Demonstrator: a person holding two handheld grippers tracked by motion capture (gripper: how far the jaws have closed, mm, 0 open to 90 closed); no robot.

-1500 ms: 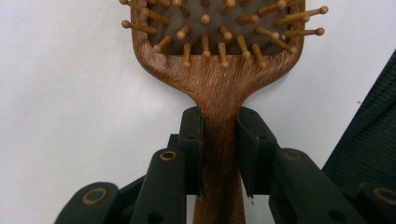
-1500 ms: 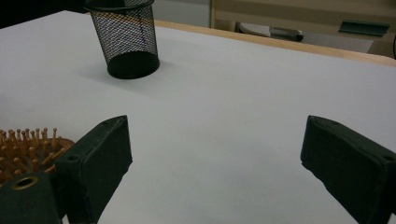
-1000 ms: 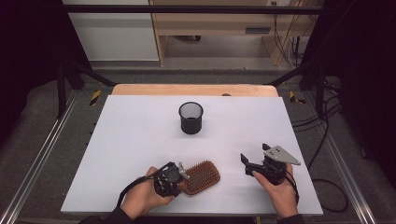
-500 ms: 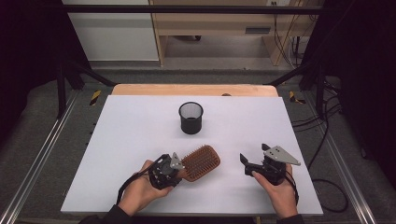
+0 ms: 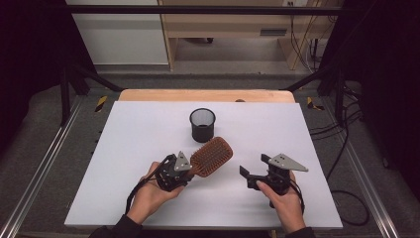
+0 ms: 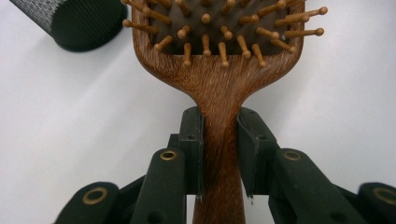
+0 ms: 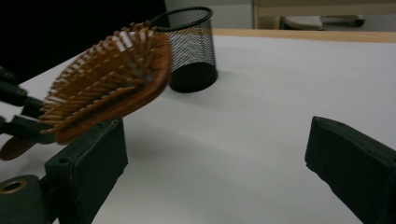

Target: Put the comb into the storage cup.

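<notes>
Where left gripper [image 6: 220, 154] pinches its handle, brown wooden hairbrush [image 5: 212, 156], pegs up.

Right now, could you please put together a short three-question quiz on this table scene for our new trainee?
1. True or false: the left tongs are shut on the handle of the wooden hairbrush.
2. Which way do the brush's bristles face in the high view: up or down?
3. Multiple choice: the black mesh cup is A) lying on its side, B) standing upright on the white table, C) held by the right tongs.

Key:
1. True: both pads press the handle just below the head.
2. Up.
3. B. The right tongs stand open, with nothing between them.
</notes>
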